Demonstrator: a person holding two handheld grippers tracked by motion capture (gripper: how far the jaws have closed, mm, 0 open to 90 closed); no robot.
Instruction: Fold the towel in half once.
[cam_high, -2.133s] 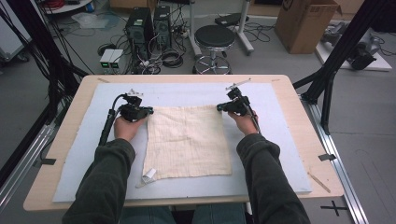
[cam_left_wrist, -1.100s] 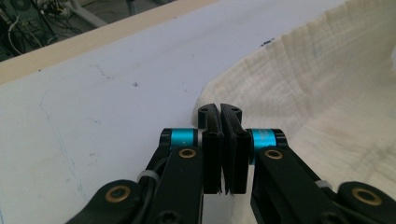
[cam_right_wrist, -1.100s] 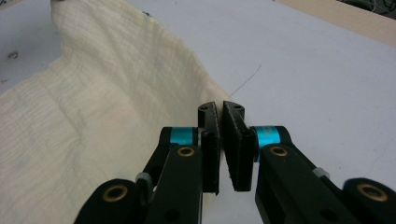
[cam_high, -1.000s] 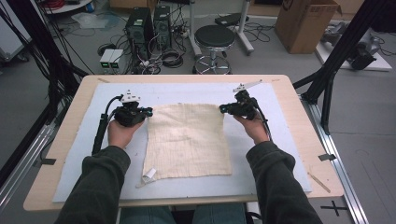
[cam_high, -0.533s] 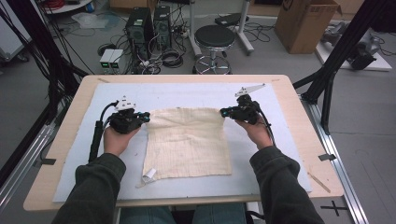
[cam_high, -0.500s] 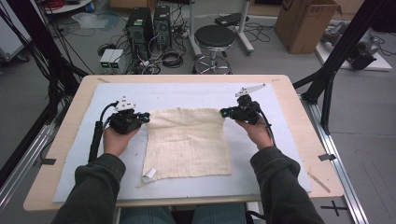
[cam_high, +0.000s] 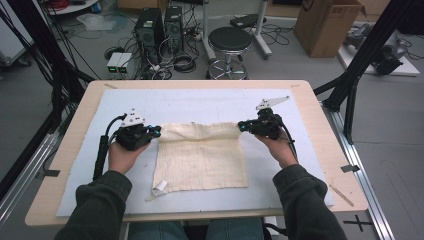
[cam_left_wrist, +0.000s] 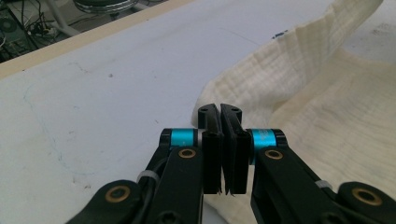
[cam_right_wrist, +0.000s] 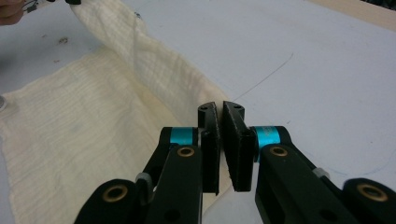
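Cloth (cam_high: 200, 157) lies at the middle of the white mat (cam_high: 200, 102), its far edge lifted off it. We hold the left gripper (cam_high: 150, 131) clamped on the far-left corner and the right gripper (cam_high: 243, 125) clamped on the far-right corner, the edge stretched between them.

A cream woven cloth (cam_high: 200, 157) lies flat on the mat, its far edge lifted.

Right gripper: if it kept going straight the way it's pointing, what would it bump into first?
The right gripper points across the table toward the left gripper, shut on the far corner of the cream cloth. Straight on, it would probably run along that cloth's lifted far edge first, then meet the left gripper.
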